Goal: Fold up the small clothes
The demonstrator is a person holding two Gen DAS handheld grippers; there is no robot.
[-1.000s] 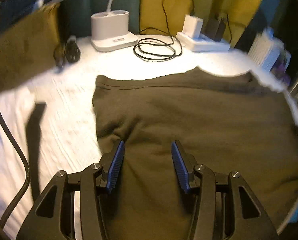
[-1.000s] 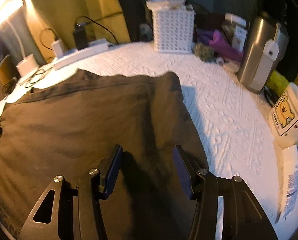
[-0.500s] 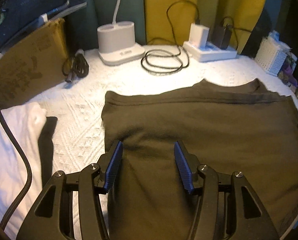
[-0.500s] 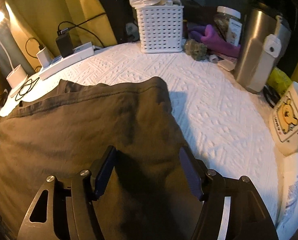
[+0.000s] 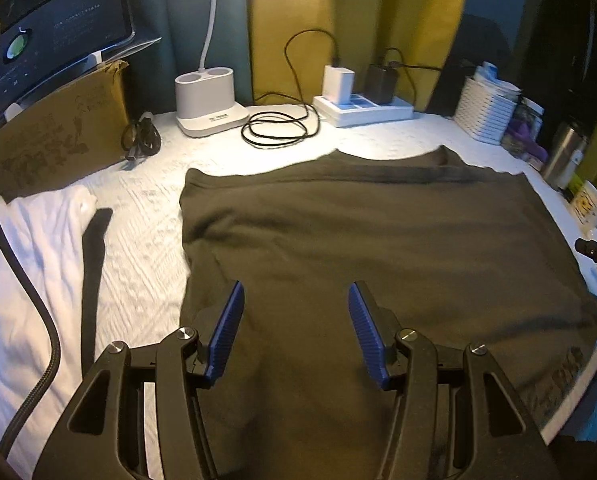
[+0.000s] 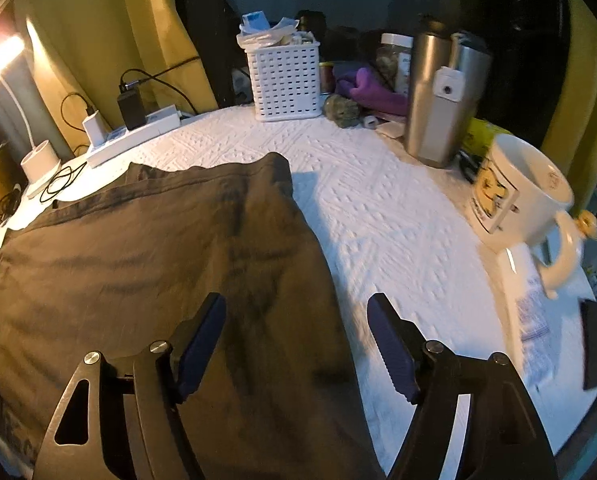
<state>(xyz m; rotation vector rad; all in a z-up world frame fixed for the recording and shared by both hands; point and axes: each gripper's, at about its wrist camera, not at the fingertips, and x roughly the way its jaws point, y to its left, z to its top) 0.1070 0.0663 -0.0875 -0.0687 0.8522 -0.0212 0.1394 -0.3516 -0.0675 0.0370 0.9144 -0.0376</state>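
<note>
Dark shirt (image 5: 378,248) lies flat on the white cloth (image 6: 398,216), long axis running left-right, under and ahead of both grippers. Left gripper (image 5: 294,328) hangs over its left part, half open, empty. Right gripper (image 6: 296,344) straddles the shirt's right edge, jaws just opened wider, gripping nothing.
</note>
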